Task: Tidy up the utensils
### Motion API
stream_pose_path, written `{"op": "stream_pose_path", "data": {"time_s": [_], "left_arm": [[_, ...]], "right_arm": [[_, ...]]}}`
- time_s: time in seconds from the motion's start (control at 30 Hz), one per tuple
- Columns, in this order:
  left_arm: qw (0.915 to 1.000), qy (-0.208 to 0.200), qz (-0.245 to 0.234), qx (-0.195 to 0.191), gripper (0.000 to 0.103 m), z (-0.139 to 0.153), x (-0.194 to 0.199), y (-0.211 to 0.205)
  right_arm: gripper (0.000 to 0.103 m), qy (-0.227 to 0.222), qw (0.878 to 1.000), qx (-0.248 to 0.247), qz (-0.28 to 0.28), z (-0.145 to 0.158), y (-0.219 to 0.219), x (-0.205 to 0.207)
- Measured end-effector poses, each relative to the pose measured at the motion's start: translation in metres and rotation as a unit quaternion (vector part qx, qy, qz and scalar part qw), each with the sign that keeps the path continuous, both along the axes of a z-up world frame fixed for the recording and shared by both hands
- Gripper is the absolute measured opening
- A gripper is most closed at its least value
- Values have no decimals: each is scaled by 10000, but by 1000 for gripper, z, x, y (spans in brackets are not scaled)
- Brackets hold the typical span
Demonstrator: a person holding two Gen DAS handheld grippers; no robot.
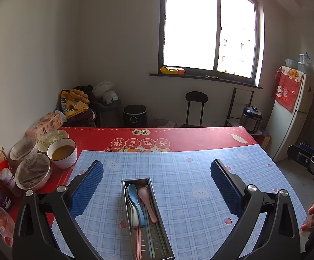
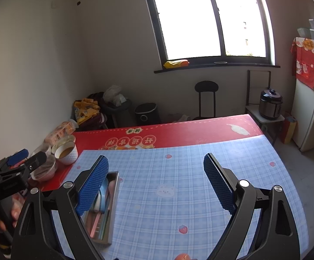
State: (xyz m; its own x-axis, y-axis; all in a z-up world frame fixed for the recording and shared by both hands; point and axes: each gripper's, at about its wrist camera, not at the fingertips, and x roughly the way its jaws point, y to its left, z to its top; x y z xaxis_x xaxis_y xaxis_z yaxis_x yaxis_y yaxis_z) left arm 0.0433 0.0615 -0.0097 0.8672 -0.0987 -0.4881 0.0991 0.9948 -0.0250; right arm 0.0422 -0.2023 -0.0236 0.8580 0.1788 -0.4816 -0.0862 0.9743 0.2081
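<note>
The steel utensil tray (image 1: 146,218) is seen lying straight ahead of the left tool (image 1: 157,186), framed between its spread fingers, its long axis running away from the tool along the checked bench (image 1: 200,173). A blue spoon (image 1: 134,201), a pink spoon (image 1: 147,201) and chopsticks are held in the tray. The left tool is judged nearer; the right tool (image 2: 156,182) is kept to the tray's right. Both tools are held wide, nothing gripped or touched.
</note>
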Motion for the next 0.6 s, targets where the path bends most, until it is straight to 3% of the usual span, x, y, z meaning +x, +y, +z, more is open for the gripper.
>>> {"op": "stream_pose_path", "data": {"time_s": [0.6], "left_arm": [[10000,23,29,-26,97,-1,3,-2]], "right_arm": [[86,-113,9999,-70,-63,2,-1,-3]]}}
